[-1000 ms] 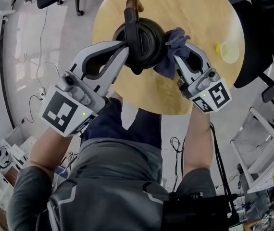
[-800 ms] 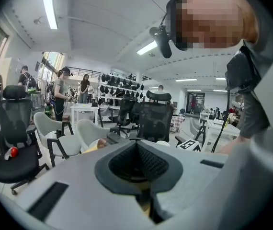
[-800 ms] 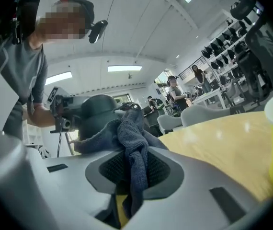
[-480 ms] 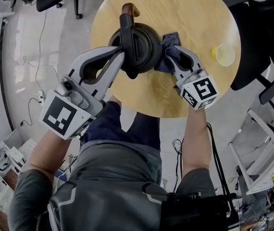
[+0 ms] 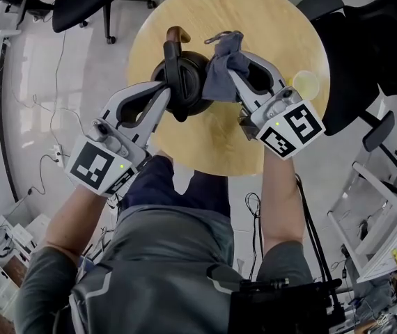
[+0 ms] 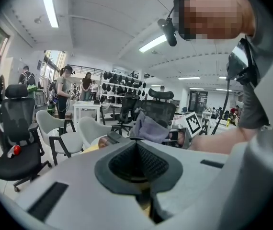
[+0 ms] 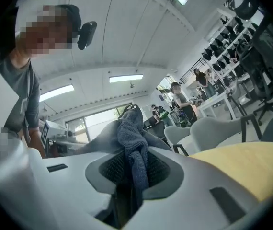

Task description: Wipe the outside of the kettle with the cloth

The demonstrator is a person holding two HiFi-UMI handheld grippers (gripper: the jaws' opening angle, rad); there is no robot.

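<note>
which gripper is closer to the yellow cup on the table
Right. The right gripper, shut on the cloth, sits just left of the yellow cup in the head view; the left gripper is across the kettle, on its far side from the cup.

left tool (image 5: 165,91) on kettle (image 5: 190,82) handle | right tool (image 5: 235,65) grips cloth (image 5: 219,81) against kettle | round table (image 5: 254,141)
</note>
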